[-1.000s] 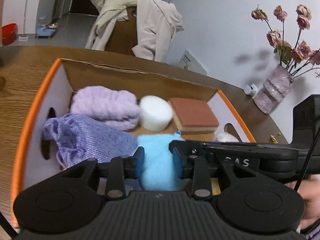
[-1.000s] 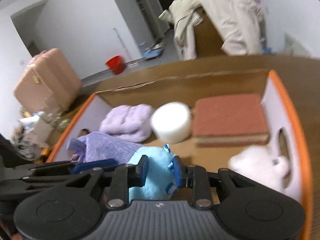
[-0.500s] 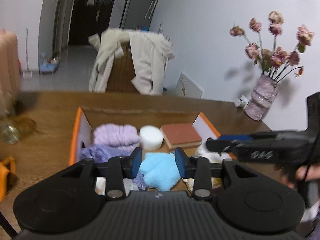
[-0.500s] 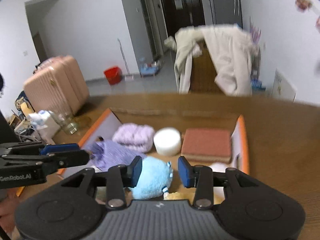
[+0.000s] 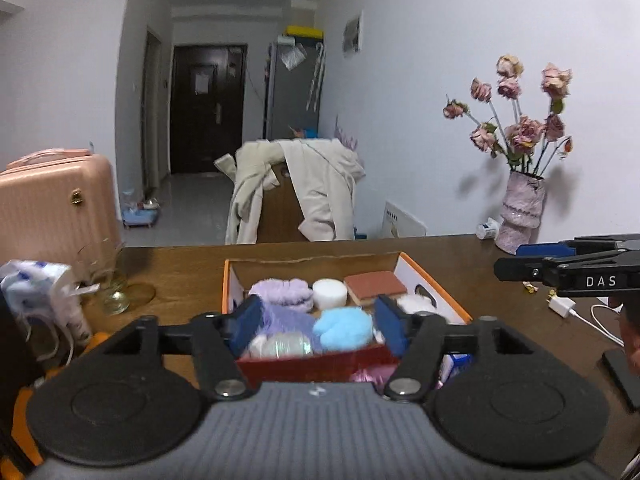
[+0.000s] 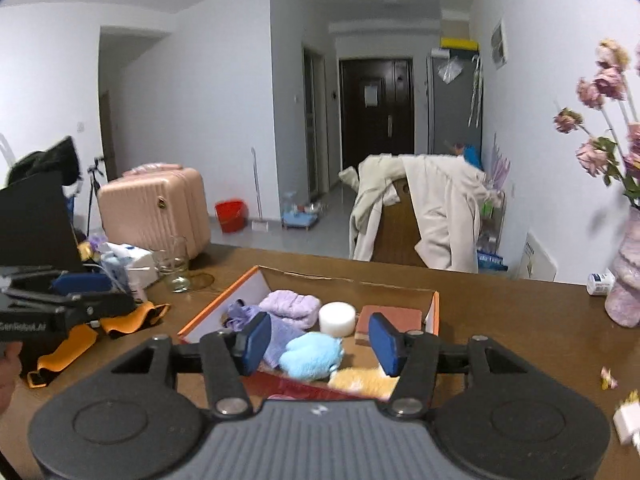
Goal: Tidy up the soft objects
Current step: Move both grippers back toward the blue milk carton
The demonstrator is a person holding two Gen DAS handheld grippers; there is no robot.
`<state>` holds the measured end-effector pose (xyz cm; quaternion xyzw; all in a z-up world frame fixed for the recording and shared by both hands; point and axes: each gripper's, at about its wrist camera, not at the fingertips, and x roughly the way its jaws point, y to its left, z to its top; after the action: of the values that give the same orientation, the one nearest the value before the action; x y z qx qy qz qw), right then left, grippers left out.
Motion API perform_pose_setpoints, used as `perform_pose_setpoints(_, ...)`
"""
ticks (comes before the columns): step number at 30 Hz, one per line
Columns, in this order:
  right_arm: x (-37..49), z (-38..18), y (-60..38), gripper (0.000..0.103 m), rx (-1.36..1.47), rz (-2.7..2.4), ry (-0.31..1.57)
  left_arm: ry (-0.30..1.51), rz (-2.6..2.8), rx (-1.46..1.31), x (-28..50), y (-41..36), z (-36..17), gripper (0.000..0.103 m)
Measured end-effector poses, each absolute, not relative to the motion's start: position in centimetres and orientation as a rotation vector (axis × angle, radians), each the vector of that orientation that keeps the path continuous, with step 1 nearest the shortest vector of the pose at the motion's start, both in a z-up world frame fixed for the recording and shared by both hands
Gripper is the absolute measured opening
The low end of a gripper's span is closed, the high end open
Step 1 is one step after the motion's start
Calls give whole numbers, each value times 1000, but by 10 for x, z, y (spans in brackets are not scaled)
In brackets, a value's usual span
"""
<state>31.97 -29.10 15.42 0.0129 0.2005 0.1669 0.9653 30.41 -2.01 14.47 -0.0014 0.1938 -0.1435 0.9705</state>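
An orange-rimmed cardboard box [image 5: 434,286] [image 6: 216,302] on the brown table holds the soft things. A light-blue plush [image 5: 344,328] [image 6: 312,356] lies near its front, free of both grippers. Behind it are a purple knit pouch [image 6: 276,334], a lilac fluffy bundle [image 5: 282,294], a white round sponge [image 5: 329,293] and a red-brown sponge [image 5: 374,284]. A white fluffy piece [image 5: 414,304] and a yellow one [image 6: 360,380] lie at the right. My left gripper [image 5: 318,326] and right gripper [image 6: 319,343] hover back from the box, jaws opening, nothing between them.
A pink vase of dried roses [image 5: 520,216] stands at the table's far right, with a white charger and cable [image 5: 564,304] nearer. A glass [image 5: 114,292], a tissue pack [image 5: 36,292] and orange straps [image 6: 72,340] sit left of the box. A coat-draped chair [image 5: 304,192] stands behind the table.
Both grippers let go of the light-blue plush, which now lies in the box. They drew back and upward from the box while their jaws widened.
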Motion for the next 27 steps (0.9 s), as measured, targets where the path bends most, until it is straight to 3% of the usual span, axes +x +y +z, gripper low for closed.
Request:
perform_pose_setpoints(4,264,116,-288,61,53,367,371,378,-267,-19,246,-14,107,76)
perform_pose_setpoints(11,196,47,-294,62,155,345,461,494,-217,-77,191,-3,50,79)
perform_pose_setpoints(27,248,5,-323,62,229,257,558,547,-256,2,267,-56,35,81)
